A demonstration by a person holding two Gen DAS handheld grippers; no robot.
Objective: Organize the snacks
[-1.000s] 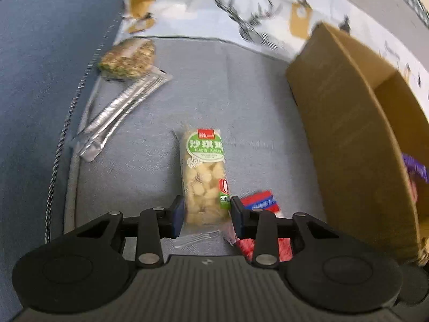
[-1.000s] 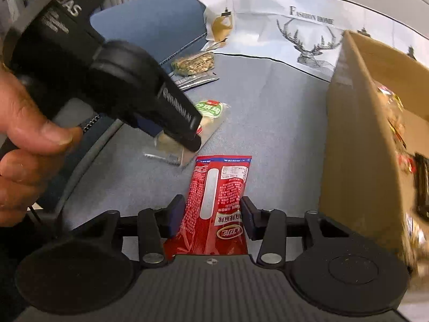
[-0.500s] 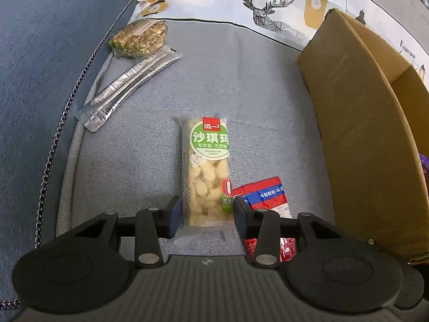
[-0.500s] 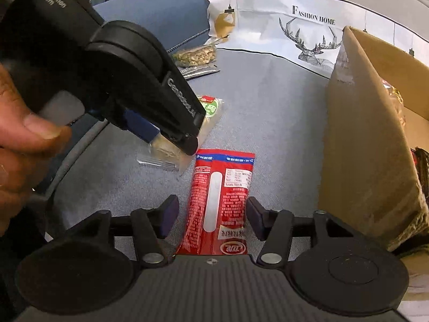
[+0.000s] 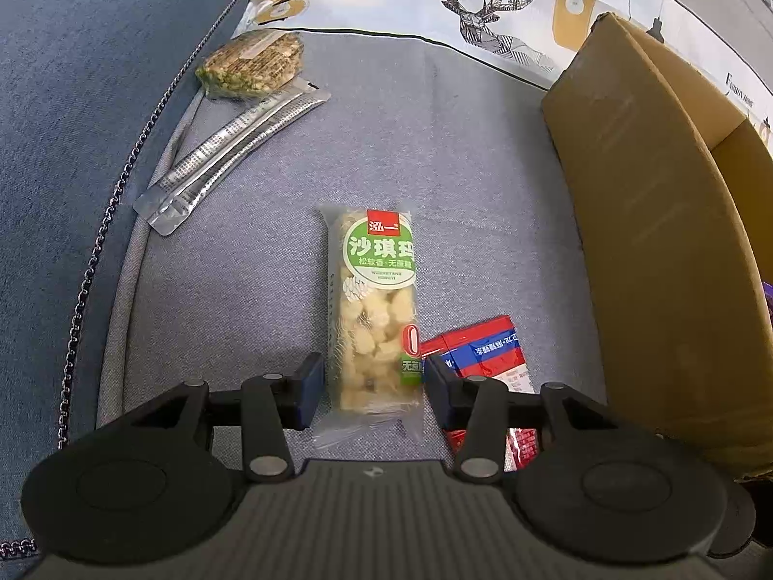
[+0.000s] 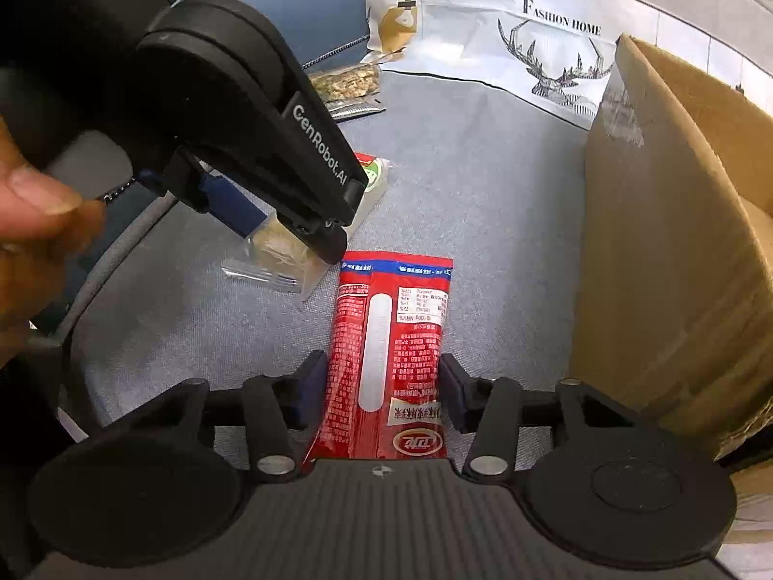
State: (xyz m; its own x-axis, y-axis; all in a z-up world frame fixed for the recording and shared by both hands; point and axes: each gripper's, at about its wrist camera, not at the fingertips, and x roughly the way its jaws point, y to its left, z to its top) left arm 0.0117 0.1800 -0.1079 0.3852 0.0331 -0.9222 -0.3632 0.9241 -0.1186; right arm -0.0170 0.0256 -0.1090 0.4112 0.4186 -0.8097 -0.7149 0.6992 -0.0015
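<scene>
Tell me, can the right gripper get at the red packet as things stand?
Probably yes. The red packet lies flat between the closing fingers of the right gripper, with nothing on top. The left gripper works the green-label snack alongside, clear of it.

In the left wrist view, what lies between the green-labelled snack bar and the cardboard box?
In the left wrist view, a red and blue snack packet lies beside the green-labelled snack bar. Past it only bare grey cushion reaches the cardboard box.
</scene>
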